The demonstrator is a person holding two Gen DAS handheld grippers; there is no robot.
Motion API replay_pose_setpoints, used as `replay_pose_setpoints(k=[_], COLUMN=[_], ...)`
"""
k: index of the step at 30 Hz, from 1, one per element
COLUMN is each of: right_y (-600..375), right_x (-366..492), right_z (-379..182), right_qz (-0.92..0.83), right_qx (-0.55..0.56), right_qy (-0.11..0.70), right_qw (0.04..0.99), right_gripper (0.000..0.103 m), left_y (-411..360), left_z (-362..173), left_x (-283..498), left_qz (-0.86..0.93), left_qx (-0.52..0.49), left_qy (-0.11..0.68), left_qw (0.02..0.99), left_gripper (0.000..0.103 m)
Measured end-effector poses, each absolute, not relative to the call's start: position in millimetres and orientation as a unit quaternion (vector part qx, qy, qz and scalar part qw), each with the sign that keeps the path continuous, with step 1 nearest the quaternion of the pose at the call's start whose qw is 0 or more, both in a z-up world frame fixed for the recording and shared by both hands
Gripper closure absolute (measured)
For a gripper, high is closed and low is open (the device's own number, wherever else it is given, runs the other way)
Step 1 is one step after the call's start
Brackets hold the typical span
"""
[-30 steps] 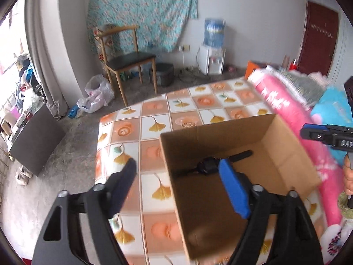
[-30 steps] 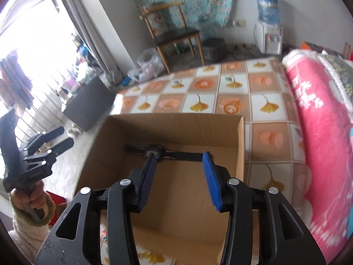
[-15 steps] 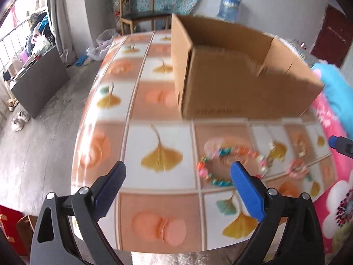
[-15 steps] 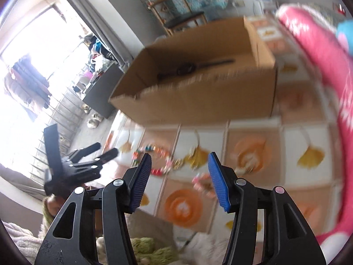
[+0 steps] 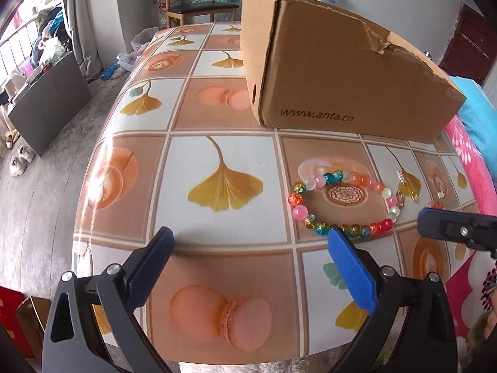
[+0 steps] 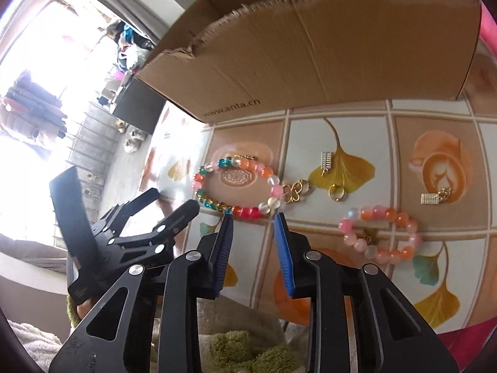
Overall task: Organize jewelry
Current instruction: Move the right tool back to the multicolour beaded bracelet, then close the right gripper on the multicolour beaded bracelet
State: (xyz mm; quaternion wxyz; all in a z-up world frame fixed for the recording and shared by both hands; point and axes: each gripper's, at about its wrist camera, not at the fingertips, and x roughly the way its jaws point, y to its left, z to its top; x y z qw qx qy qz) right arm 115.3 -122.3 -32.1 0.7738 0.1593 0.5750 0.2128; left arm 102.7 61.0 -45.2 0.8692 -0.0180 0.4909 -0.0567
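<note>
A multicoloured bead bracelet (image 5: 341, 205) lies on the patterned table in front of a cardboard box (image 5: 341, 71). In the right wrist view the same bracelet (image 6: 237, 186) lies just beyond my right gripper (image 6: 253, 217), which is open and empty. A pink bead bracelet (image 6: 380, 233), a gold ring (image 6: 336, 192), a gold clasp charm (image 6: 295, 191) and two small rhinestone pieces (image 6: 326, 160) lie to its right. My left gripper (image 5: 248, 242) is open and empty, low over the table, left of the bracelet.
The cardboard box (image 6: 310, 49) stands at the back of the table. A pink and blue quilt (image 5: 478, 155) lies along the right edge. A chair (image 5: 198, 6) and a grey cabinet (image 5: 46, 105) stand on the floor beyond the table's (image 5: 139, 186) left side.
Both grippers have come down from over the box to the table's near edge. The bracelets now lie close in front of them. The right jaws have narrowed.
</note>
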Motion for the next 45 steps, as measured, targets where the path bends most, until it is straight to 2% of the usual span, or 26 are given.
replay_pose_setpoints(k=[10, 21, 23, 26, 28, 33, 36, 45], right_y=[-120, -108, -107, -106, -107, -105, -110, -119], right_x=[123, 134, 133, 134, 131, 130, 130, 131], right_z=[-41, -40, -39, -41, -41, -41, -40, -42], right_qz=[0.188, 0.175, 0.174, 0.176, 0.177, 0.180, 0.183, 0.194], right_qx=[0.160, 0.127, 0.116, 0.110, 0.106, 0.100, 0.106, 0.110], right_qy=[0.597, 0.589, 0.587, 0.585, 0.583, 0.579, 0.579, 0.574], right_qw=[0.763, 0.779, 0.782, 0.784, 0.786, 0.789, 0.788, 0.788], right_gripper=[0.082, 0.083, 0.086, 0.086, 0.086, 0.086, 0.086, 0.087], left_y=[50, 71, 75, 74, 72, 66, 61, 47], left_z=[-50, -39, -34, -27, -26, -35, -39, -40], left_x=[98, 94, 93, 94, 97, 110, 115, 124], left_qz=[-0.057, -0.101, -0.116, -0.136, -0.144, -0.154, -0.150, -0.134], left_qx=[0.028, -0.041, -0.066, -0.089, -0.099, -0.126, -0.119, -0.089], left_qy=[0.484, 0.456, 0.442, 0.430, 0.433, 0.459, 0.468, 0.480], left_qw=[0.873, 0.883, 0.887, 0.888, 0.884, 0.866, 0.863, 0.863], left_gripper=[0.006, 0.006, 0.007, 0.014, 0.024, 0.054, 0.068, 0.081])
